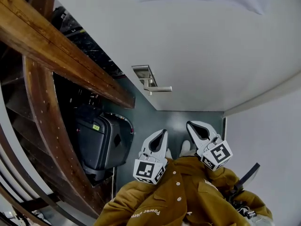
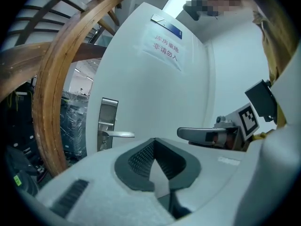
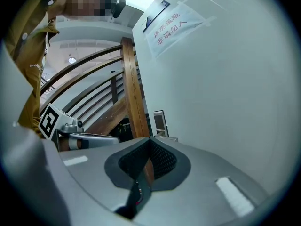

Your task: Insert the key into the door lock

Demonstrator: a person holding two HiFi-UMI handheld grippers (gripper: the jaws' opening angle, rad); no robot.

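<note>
The white door (image 1: pixel 202 46) carries a steel lock plate (image 1: pixel 144 73) with a lever handle (image 1: pixel 159 89). In the left gripper view the plate (image 2: pixel 108 114) and handle (image 2: pixel 117 134) lie left of centre; in the right gripper view only the plate (image 3: pixel 160 123) peeks out beside a wooden post. My left gripper (image 1: pixel 163 132) is shut, its pads meeting at the tip (image 2: pixel 154 140) with nothing seen between them. Beside it, my right gripper (image 1: pixel 190 125) is also shut at the tip (image 3: pixel 149 139). Both point toward the door, short of it. No key shows in any view.
A curved wooden stair rail (image 1: pixel 61 55) and a black suitcase (image 1: pixel 101 142) stand left of the door. A paper sign (image 2: pixel 164 48) is taped high on the door. A white wall (image 1: pixel 268 135) closes the right side. Brown jacket sleeves (image 1: pixel 188 197) fill the bottom.
</note>
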